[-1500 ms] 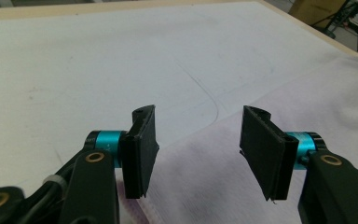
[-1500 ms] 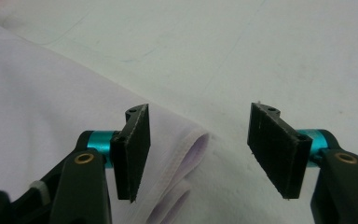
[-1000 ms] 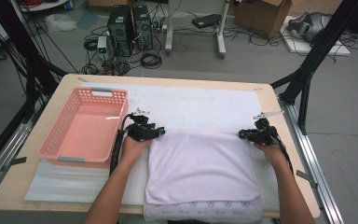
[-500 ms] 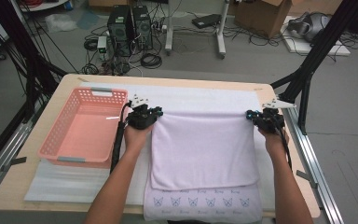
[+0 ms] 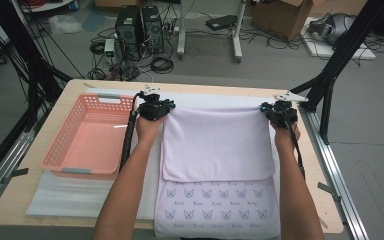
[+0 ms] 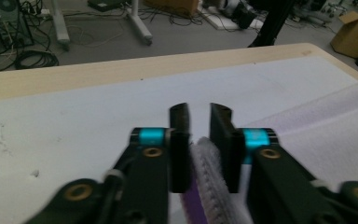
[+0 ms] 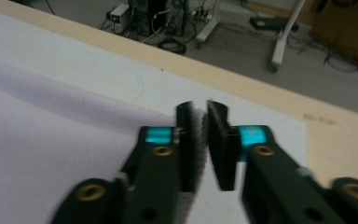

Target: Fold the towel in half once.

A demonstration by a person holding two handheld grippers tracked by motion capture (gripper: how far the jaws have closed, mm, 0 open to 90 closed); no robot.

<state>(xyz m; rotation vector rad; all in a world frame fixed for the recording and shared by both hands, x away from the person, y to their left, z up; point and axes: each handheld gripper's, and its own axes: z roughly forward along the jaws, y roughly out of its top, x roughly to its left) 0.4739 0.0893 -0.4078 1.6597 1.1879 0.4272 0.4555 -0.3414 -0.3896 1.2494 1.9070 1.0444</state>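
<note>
Where towel [image 5: 217, 145] edges sag, both claws gape.

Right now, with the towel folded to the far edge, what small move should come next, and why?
Probably lift both tools clear. The towel lies folded flat, and the left tool and right tool have just been opening, with each corner loose between the jaws.

A folded towel [image 5: 217, 145] is lying on the table [image 5: 325, 200], with a basket [image 5: 87, 137] sitting just to its left.
</note>
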